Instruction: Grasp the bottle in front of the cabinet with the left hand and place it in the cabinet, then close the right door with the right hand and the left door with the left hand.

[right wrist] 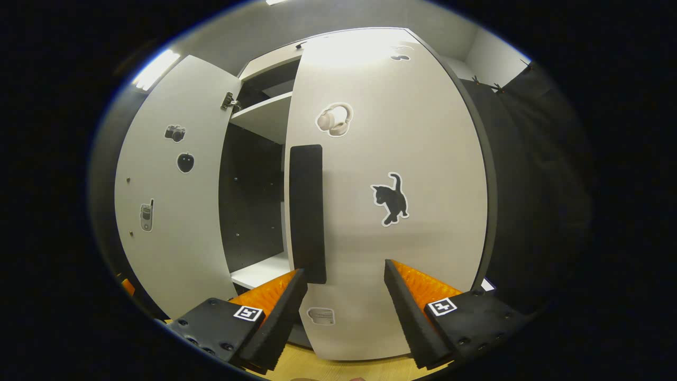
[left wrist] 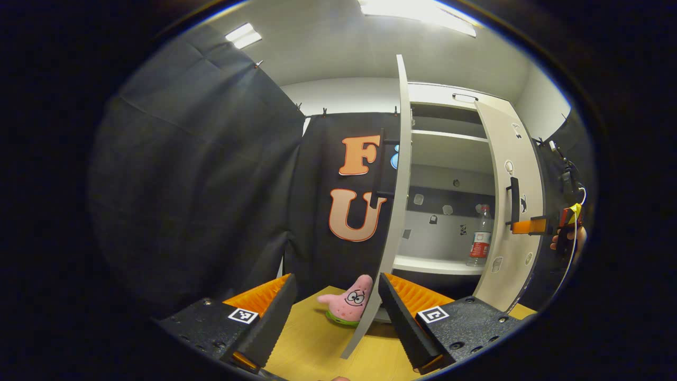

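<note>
The clear bottle (left wrist: pixel 480 235) with a red label stands upright on the cabinet's lower shelf (left wrist: pixel 433 264). My left gripper (left wrist: pixel 336 296) is open and holds nothing, low over the table, with the edge of the open left door (left wrist: pixel 398 185) just ahead of its right finger. The right door (right wrist: pixel 391 201) is partly swung in, its black handle (right wrist: pixel 307 211) upright. My right gripper (right wrist: pixel 344 275) is open, close against that door's front face, below and right of the handle. In the left gripper view the right gripper (left wrist: pixel 529 226) sits at the right door's outer side, beside its handle (left wrist: pixel 514 201).
A pink starfish plush (left wrist: pixel 351 304) lies on the wooden table (left wrist: pixel 317 344) by the foot of the left door. A hand (left wrist: pixel 568 238) holds the right gripper at the far right. The left door's inner face (right wrist: pixel 169 201) stands wide open. Black cloth walls surround the booth.
</note>
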Motion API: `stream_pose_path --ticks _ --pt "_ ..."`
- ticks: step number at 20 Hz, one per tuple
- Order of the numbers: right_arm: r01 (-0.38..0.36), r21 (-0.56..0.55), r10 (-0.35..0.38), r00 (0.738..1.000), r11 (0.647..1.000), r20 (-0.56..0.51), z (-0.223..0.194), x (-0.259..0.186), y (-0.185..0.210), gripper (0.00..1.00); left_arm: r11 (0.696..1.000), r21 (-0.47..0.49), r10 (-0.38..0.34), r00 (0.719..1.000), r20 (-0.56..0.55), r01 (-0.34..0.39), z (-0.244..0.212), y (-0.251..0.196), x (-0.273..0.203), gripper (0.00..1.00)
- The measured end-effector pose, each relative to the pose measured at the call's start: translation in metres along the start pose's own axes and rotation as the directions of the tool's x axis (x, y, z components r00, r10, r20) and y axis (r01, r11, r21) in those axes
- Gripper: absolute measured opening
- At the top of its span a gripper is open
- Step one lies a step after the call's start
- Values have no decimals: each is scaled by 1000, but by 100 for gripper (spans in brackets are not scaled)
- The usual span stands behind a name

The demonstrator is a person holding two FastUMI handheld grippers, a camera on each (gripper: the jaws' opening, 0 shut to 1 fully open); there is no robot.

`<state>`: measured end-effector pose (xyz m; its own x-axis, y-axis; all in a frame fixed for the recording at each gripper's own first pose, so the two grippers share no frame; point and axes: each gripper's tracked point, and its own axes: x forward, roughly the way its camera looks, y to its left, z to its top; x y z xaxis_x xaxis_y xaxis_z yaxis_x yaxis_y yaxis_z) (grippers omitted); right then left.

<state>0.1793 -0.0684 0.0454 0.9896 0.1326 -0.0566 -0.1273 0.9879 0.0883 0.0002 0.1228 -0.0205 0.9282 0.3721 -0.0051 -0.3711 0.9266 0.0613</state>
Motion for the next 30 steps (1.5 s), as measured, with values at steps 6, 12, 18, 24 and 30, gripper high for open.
stream_pose_path --ticks 6,12,18,24,30 --pt "22 -1 -22 1000 1000 17 1 -6 -3 97 1000 -6 11 1000 -4 -11 8 7 25 94" --pt "24 3 -24 1000 1000 14 -2 -48 0 97 999 34 28 1000 5 -28 15 18 58 94" --pt "58 2 -58 998 998 3 -18 -79 -9 97 1000 26 -12 1000 -21 12 6 15 64 94" --pt "83 -9 -83 996 997 13 -17 -101 -20 98 998 42 -51 999 -14 51 5 3 68 95" --pt "110 -28 -110 994 993 24 -16 -127 -32 97 990 47 -130 991 -35 131 2 -34 61 92"
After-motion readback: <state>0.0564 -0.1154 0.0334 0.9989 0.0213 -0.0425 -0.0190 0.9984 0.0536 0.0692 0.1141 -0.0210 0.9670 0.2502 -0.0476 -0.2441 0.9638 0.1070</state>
